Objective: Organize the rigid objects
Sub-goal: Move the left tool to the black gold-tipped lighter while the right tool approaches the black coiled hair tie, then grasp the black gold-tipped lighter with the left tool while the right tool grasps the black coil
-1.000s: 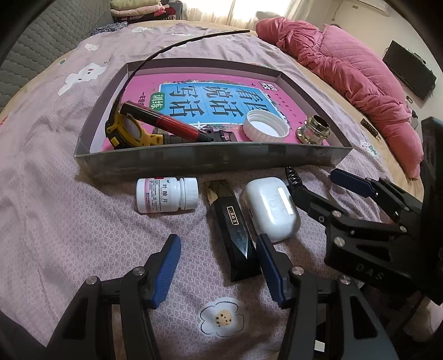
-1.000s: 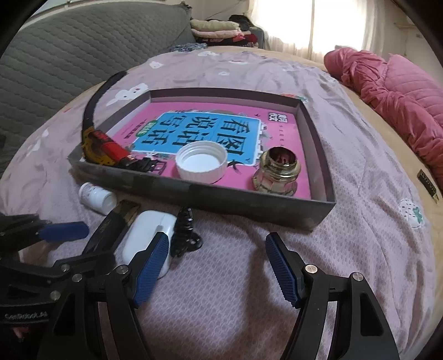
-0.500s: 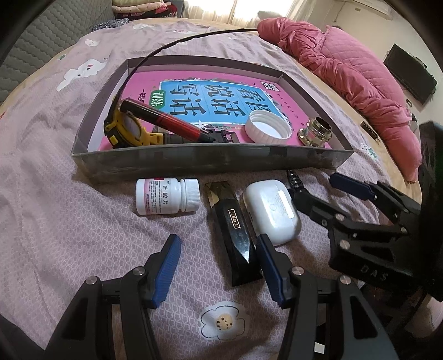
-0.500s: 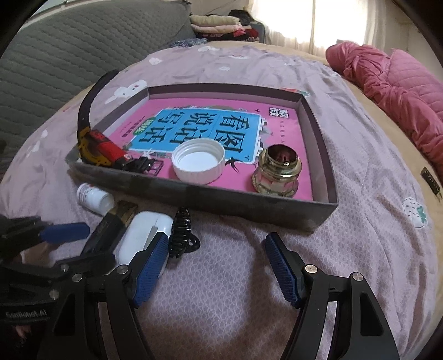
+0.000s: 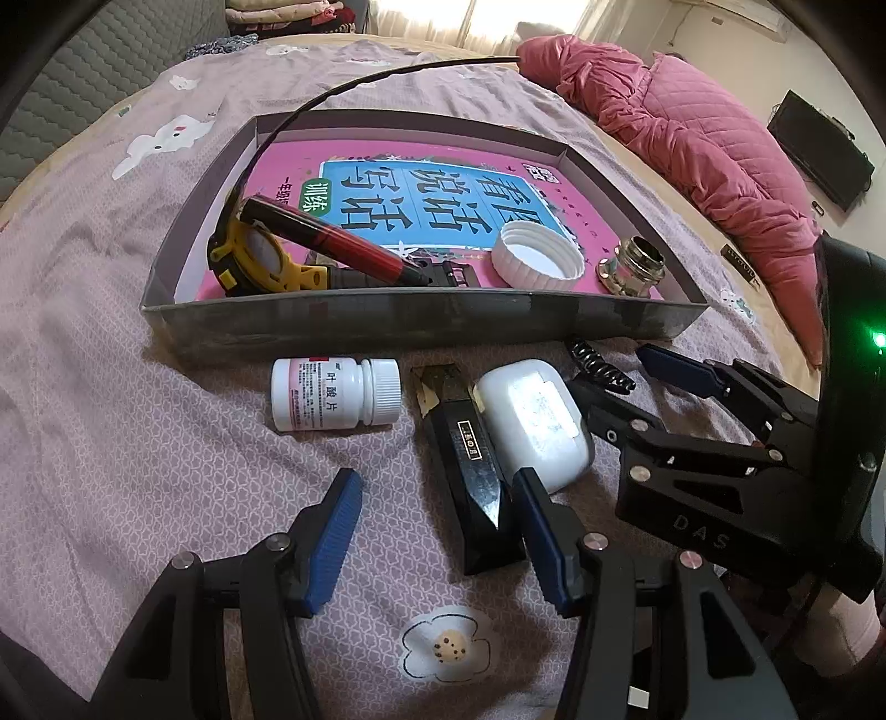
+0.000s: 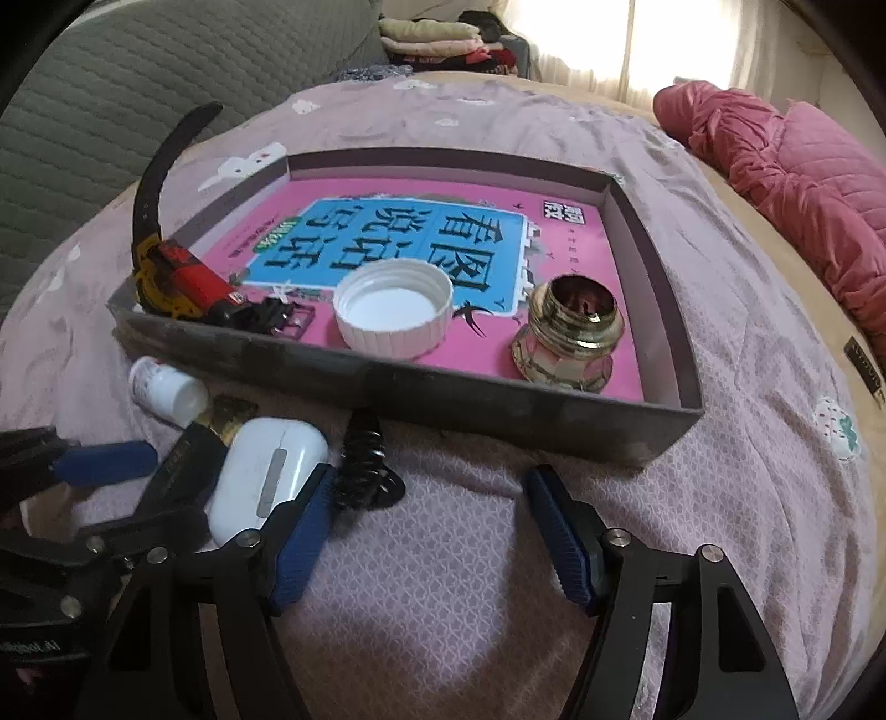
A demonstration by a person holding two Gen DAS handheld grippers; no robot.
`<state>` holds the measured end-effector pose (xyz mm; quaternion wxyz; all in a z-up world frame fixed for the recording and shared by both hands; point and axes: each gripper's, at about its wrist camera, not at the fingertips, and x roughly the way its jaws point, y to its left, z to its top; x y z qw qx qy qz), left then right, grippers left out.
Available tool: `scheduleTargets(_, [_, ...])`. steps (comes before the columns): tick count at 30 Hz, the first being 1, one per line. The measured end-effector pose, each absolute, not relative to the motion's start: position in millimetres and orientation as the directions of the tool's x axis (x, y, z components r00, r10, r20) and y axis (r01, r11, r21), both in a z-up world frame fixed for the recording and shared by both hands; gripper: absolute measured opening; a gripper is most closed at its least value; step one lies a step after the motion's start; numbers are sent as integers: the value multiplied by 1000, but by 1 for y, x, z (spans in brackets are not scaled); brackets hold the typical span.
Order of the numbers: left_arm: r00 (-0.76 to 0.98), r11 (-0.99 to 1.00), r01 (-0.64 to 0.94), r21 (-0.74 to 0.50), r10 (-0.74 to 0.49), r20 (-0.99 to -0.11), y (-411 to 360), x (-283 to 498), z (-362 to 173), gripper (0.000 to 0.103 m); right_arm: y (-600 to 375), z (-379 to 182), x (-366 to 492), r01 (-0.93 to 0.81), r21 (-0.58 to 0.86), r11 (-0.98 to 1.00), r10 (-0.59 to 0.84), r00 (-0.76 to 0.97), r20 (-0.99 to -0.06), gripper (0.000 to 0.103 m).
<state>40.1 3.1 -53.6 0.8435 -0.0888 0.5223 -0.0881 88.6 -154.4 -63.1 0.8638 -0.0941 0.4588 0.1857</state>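
Observation:
A grey tray (image 5: 421, 324) on the bed holds a pink book, a yellow watch (image 5: 252, 263), a red marker (image 5: 332, 243), a white cap (image 6: 393, 310) and a brass fitting (image 6: 570, 332). In front of it lie a white pill bottle (image 5: 332, 393), a black knife-like tool (image 5: 470, 459), a white earbud case (image 5: 531, 421) and a black hair clip (image 6: 362, 465). My left gripper (image 5: 437, 515) is open, with the black tool's near end beside its right finger. My right gripper (image 6: 432, 498) is open and its jaws are closing. The clip lies just off its left fingertip, untouched.
A pink quilt (image 5: 692, 133) is bunched at the bed's far right, and folded clothes (image 6: 437, 41) lie at the back. A grey padded headboard (image 6: 138, 72) runs along the left. Purple bedsheet spreads right of the clip. My right gripper (image 5: 637, 376) crowds the earbud case's right side.
The right gripper's jaws have narrowed a little and it has edged closer to the hair clip and the tray. The left gripper has stayed put and kept the same opening.

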Motion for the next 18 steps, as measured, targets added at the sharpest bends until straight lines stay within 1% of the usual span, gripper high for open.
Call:
scheduleTargets(1, [439, 968, 56, -243, -242, -865, 4, 41, -54, 56, -153, -63, 88, -414, 7, 910, 239, 512, -825, 63])
scheduleTargets(4, [438, 968, 56, -244, -243, -865, 4, 42, -55, 56, -149, -64, 86, -430, -8, 903, 239, 518, -821, 54])
scheduleTargets(8, [442, 968, 53, -244, -242, -864, 5, 42, -55, 56, -150, -64, 87, -432, 3, 902, 249, 514, -821, 50])
scheduleTargets(13, [446, 970, 42, -240, -233, -864, 6, 44, -56, 56, -145, -64, 86, -452, -3, 892, 257, 514, -818, 38])
scheduleTargets(18, [450, 975, 29, -220, -210, -868, 6, 48, -58, 56, -147, -65, 89, -443, 19, 896, 267, 504, -821, 35])
